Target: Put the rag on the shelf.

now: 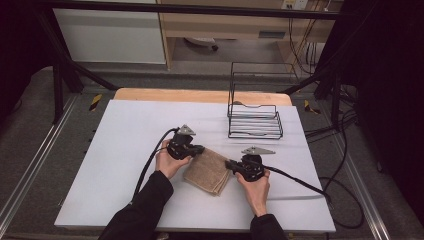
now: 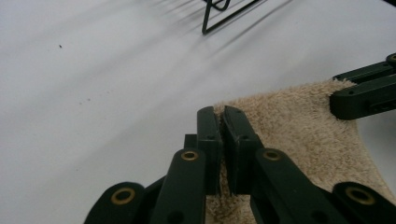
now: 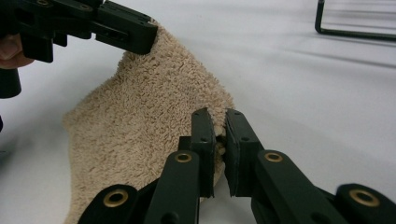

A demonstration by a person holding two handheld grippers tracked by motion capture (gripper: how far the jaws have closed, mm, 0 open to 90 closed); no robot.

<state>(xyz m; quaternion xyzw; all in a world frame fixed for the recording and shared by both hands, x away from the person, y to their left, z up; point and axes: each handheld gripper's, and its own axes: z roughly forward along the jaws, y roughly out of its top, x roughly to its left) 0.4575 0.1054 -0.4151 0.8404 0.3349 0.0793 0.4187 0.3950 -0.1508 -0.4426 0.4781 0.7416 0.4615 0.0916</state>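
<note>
- The left gripper (image 2: 222, 116) has its two flat black jaws pinched nearly together on a corner of the beige terry towel (image 1: 207, 171); in the left gripper view a thin fold of pile shows in the slit between them.
- The right gripper (image 3: 217, 119) is clamped just as tight on the opposite corner, with a tuft of loops squeezed between its jaws.
- Both tools are matte black plastic, with squared finger blocks and brass-coloured rivets at the linkage joints.
- A grey three-cornered plate sits on top of each, and a thick black cable trails from each across the table.
- The towel is a thick, nubby, looped cloth, folded into a rough square and turned diamond-wise between the two hands.
- It lies near the front middle of the table; the corner in the left gripper is lifted off the surface, and the rest slopes down from it.
- The table (image 1: 125, 140) has a smooth, pale grey-white top with a light wooden edge at the far side.
- A black wire rack (image 1: 254, 120) stands toward the far right, well apart from the towel, made of thin bent rods with an upright back.
</note>
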